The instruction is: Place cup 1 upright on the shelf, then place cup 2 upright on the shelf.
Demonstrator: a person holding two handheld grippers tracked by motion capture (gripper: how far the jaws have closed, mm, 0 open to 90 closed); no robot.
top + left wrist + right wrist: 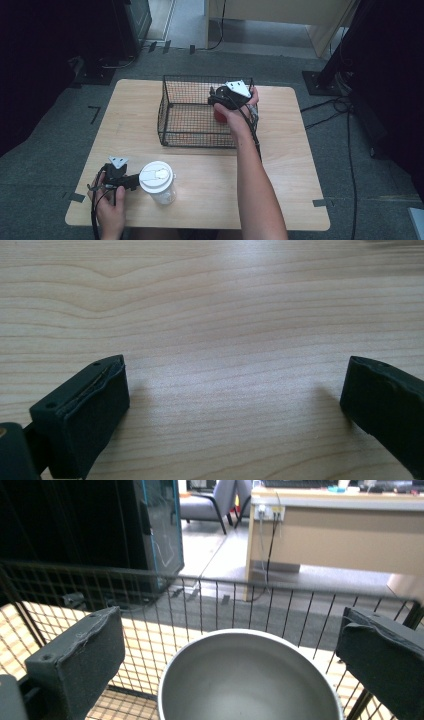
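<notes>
matt pale wood table [225, 300]; black wire-mesh basket [200, 605]; smooth, dull-sheen metal bowl [245, 680].

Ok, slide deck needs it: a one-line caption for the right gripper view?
Open right gripper poised over a metal bowl inside the wire basket.

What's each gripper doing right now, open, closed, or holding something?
Left gripper: open, holding nothing, over the bare table.
Right gripper: open, jaws either side of a metal bowl, inside the wire basket.
</notes>
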